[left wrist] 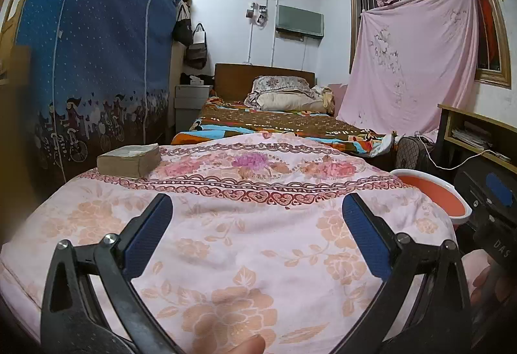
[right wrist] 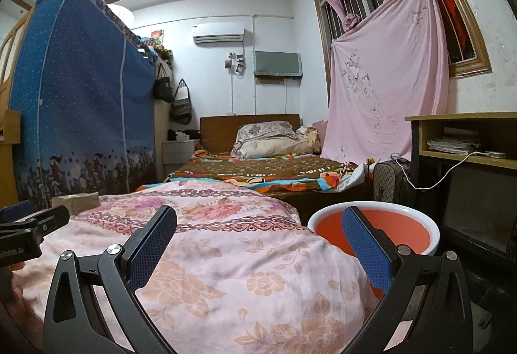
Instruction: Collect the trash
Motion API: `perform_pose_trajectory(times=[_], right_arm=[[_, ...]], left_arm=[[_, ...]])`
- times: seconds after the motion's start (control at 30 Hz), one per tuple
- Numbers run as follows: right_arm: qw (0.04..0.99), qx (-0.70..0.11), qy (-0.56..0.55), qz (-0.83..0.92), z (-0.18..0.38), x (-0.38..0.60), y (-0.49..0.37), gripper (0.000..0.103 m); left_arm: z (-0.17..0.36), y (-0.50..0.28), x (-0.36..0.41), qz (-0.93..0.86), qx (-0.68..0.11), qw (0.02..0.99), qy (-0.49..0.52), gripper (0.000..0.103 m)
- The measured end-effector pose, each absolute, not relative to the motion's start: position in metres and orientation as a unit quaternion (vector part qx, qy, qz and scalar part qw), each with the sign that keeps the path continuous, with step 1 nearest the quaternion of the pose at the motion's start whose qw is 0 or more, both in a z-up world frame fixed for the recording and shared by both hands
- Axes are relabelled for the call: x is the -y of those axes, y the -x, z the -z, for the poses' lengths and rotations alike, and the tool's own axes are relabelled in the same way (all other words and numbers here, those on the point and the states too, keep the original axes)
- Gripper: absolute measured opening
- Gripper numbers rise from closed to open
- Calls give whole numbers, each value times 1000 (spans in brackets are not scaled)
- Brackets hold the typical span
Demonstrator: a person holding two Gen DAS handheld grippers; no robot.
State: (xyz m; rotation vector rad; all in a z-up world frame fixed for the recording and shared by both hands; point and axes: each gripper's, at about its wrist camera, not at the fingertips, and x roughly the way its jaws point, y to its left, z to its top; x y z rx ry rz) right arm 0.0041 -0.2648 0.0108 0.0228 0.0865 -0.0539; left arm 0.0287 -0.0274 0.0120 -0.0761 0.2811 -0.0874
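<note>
My left gripper (left wrist: pixel 257 203) is open and empty over a surface draped in a pink floral cloth (left wrist: pixel 245 237). My right gripper (right wrist: pixel 258 216) is open and empty over the right end of the same cloth (right wrist: pixel 200 260). An orange basin with a white rim (right wrist: pixel 384 229) stands just right of the cloth, behind my right finger; it also shows in the left wrist view (left wrist: pixel 436 192). A brownish paper stack (left wrist: pixel 129 158) lies on the cloth's far left; it shows in the right wrist view too (right wrist: pixel 76 200). No loose trash shows on the cloth.
A bed with a brown patterned blanket (left wrist: pixel 274 124) lies beyond the cloth. A blue fabric wardrobe (left wrist: pixel 93 63) stands on the left. A wooden desk (right wrist: pixel 468 140) with a white cable and a checked bag (right wrist: pixel 392 181) are on the right. A pink sheet (right wrist: pixel 384 86) hangs by the window.
</note>
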Motion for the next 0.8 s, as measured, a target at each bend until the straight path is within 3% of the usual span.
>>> perform_pose_trajectory(times=[0.8], right_arm=[[999,-44,-12,27,-11,265,-5,103]], left_arm=[[-14,-27,26,43,-136,989,37,92]])
